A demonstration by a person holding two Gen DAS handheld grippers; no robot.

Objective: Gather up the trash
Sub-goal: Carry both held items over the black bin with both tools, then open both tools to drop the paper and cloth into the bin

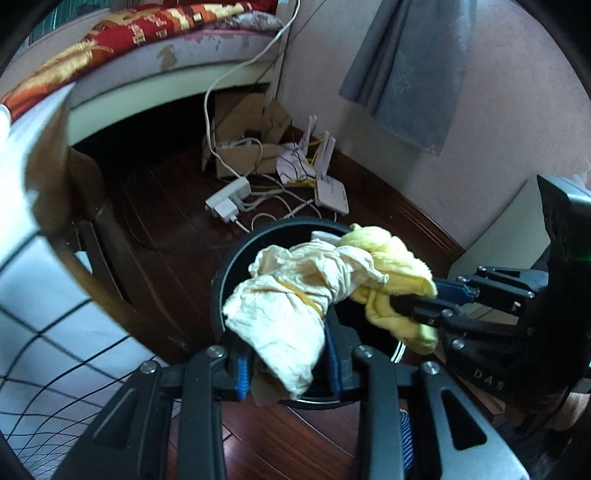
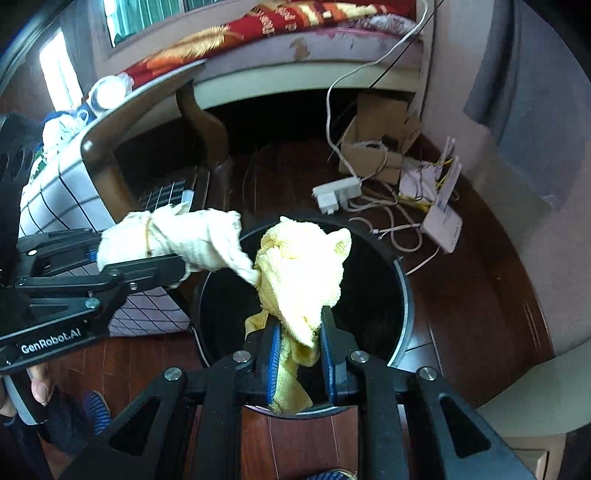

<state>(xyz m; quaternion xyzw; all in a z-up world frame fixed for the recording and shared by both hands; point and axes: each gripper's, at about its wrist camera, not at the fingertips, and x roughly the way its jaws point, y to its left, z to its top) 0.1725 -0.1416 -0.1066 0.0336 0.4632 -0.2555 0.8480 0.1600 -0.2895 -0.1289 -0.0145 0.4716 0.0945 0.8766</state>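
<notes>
1. Closest to my left wrist camera, the left gripper [image 1: 288, 369] is clamped on a crumpled white cloth [image 1: 291, 295] with a yellowish band wound round it.
2. My right gripper [image 2: 297, 354] is clenched on a yellow cloth [image 2: 301, 273]; its blue pads pinch the lower folds.
3. Both cloths hang over the open mouth of a round black bin [image 2: 400, 295], and their tips touch each other above it. I can see nothing clearly inside the bin; its interior is dark.
4. Under everything is a dark reddish wooden floor [image 1: 173, 206]. Pale pinkish walls close the corner beyond, with a grey curtain [image 1: 406, 66] hanging on the right side.
5. A bed with a red and gold patterned blanket [image 1: 122, 33] runs across the back; the space beneath it is dark.
6. On the floor past the bin I count one open cardboard box [image 1: 240, 147], one white power strip [image 1: 229, 199] with plugs in it, one white router [image 1: 332, 195], and a tangle of white cables around them.
7. A brown table edge [image 2: 99, 162] with a white grid-patterned cover [image 2: 62, 199] stands to the left, just beside the bin.
8. Fingers [image 2: 40, 387] of the person show at the lower left of the right wrist view, around the other gripper's handle.
9. Count: two grippers, two cloths, one bin.
</notes>
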